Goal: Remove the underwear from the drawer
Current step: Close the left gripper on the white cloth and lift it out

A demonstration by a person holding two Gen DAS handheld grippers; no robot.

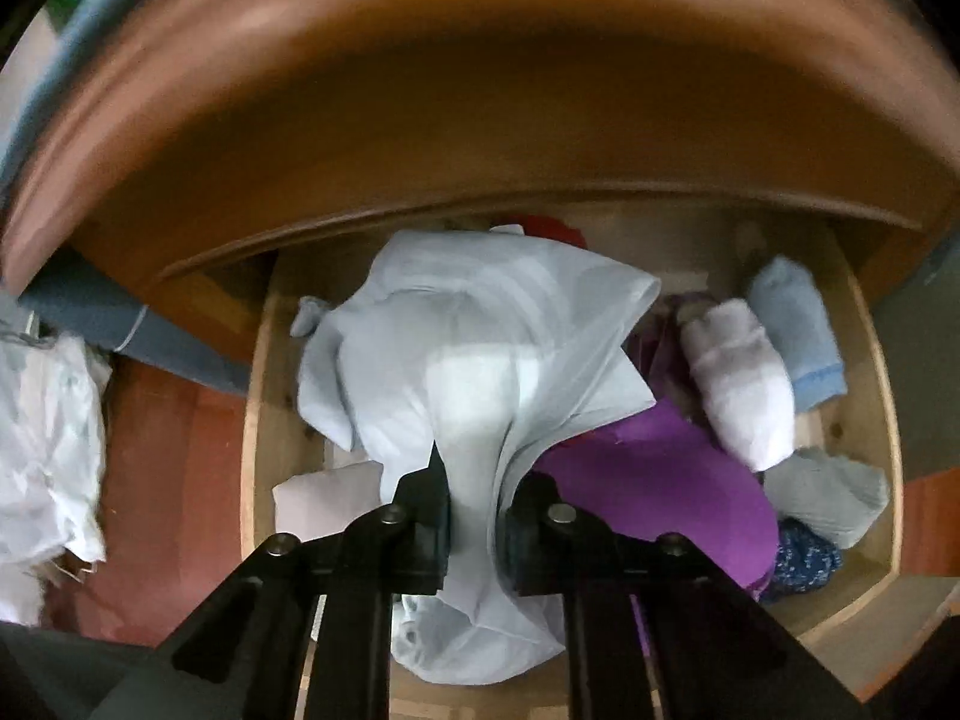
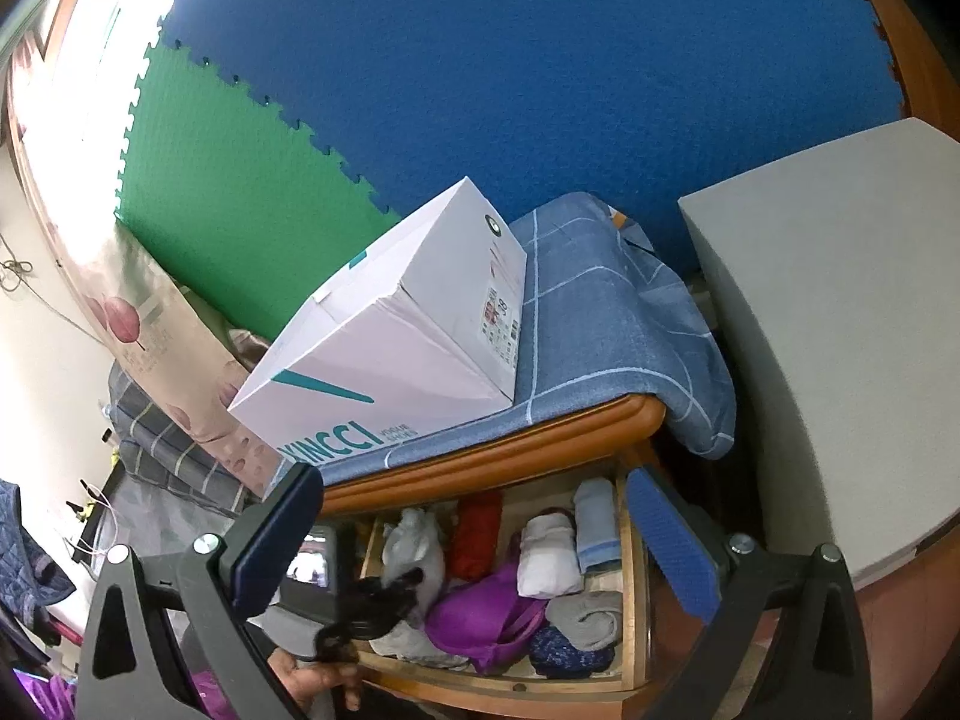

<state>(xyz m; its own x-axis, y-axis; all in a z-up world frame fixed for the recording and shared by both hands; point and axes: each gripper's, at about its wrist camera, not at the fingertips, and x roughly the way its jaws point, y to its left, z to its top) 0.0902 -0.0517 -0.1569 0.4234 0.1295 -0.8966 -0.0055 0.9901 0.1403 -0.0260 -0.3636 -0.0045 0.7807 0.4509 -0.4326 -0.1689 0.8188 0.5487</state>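
Left wrist view, nearest: black two-finger left gripper (image 1: 474, 516), pointed steeply down into the drawer, pads clamped on a pinch of pale blue-grey crumpled underwear (image 1: 480, 360). Garment bunched between the pads, spreading beyond them over the left and middle of the open light-wood drawer (image 1: 258, 420). Just right of the garment: purple satin cloth (image 1: 660, 480); beyond it a white rolled cloth (image 1: 738, 384), touching a light blue folded cloth (image 1: 792, 330) at the far right. Near right corner: grey folded cloth (image 1: 828, 492) and dark blue speckled cloth (image 1: 804, 558). Far end, partly hidden behind the held garment: red cloth (image 1: 558, 228). Above the drawer: rounded brown wooden top edge of the cabinet (image 1: 480, 60), blurred. Left of the drawer, on the reddish floor: heap of white crumpled fabric (image 1: 48, 438).

Right wrist view, nearest: right gripper (image 2: 474, 540) with blue-padded fingers (image 2: 672, 546) spread wide, nothing between them, held in front of the drawer and apart from it. Between the fingers, farther off: left gripper reaching into the drawer, with a hand (image 2: 312, 684) low at the near edge. On the cabinet top: blue checked cloth (image 2: 600, 312) carrying a white cardboard shoebox (image 2: 390, 354) with teal lettering. Right: grey flat panel (image 2: 840, 330). Farthest: blue foam mat tile (image 2: 510, 60) and green foam mat tile (image 2: 228, 180), interlocked.
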